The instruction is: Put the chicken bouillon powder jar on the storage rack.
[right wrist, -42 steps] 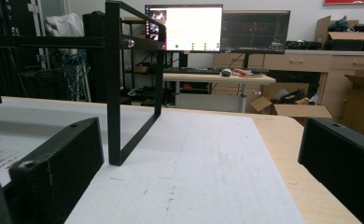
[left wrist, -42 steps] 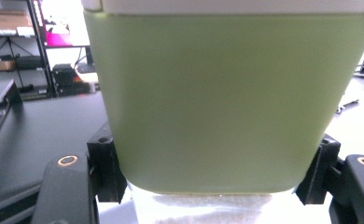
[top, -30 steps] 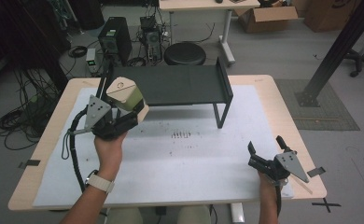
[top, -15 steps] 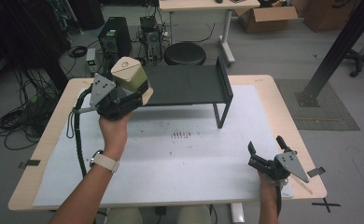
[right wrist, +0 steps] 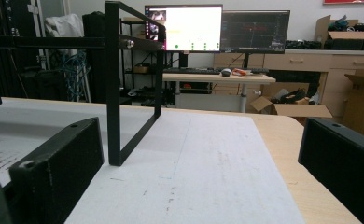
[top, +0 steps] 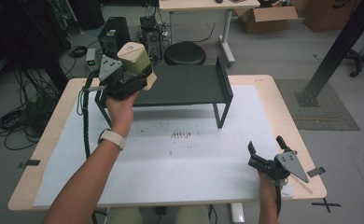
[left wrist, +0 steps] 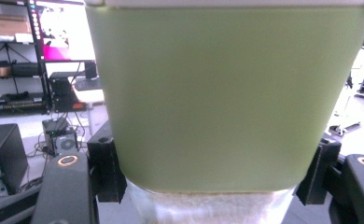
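Green container [top: 134, 58] clamped in left tool [top: 140, 77], lifted toward shelf [top: 185, 84], right tool [top: 265, 150] apart, unmoved

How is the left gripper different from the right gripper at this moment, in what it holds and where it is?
The left gripper is shut on a green container, while the right gripper has open jaws with nothing between them. The left gripper is raised by the left end of the black shelf; the right gripper stays low over the white mat near the table's front right corner. Both are black, two-jawed and held in a hand.
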The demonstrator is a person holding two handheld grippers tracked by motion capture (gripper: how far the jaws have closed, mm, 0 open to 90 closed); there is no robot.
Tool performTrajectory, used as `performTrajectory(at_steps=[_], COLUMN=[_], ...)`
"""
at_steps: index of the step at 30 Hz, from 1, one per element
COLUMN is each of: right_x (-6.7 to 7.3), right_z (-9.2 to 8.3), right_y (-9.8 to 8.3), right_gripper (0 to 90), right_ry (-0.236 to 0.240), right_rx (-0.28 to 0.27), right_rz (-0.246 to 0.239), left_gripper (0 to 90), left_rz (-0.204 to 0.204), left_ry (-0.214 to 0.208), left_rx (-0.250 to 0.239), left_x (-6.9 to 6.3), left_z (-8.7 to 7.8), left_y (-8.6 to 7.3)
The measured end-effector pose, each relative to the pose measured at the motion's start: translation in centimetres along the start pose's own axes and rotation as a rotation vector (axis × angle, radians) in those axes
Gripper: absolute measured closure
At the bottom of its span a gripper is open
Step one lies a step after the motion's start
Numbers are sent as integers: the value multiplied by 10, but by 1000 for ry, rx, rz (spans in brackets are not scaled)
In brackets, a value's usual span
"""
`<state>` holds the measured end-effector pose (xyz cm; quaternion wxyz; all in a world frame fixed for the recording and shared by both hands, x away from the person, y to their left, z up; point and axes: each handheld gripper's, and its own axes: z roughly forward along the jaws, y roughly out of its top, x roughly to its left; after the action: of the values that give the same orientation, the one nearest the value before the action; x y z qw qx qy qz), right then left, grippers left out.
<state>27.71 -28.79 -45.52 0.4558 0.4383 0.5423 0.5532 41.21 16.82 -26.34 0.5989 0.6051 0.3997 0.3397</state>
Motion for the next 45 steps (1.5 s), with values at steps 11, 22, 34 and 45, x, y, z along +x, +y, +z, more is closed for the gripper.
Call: performTrajectory(at_steps=[11, 22, 34, 45], right_x=[0, 0, 0, 0], right_z=[0, 0, 0, 0], right_y=[0, 0, 0, 0], right_gripper=[0, 0, 0, 0], right_ry=[0, 0, 1, 1], right_rx=[0, -3, -4, -4], right_rz=[-1, -1, -2, -1], left_gripper=[296, 296, 296, 295], left_rz=[-13, 9, 25, 28], left_ry=[28, 65, 86, 86], left_rx=[77, 151, 190, 250], left_x=[10, 18, 15, 14], left_z=[38, 58, 67, 72], left_y=[-7, -24, -30, -28])
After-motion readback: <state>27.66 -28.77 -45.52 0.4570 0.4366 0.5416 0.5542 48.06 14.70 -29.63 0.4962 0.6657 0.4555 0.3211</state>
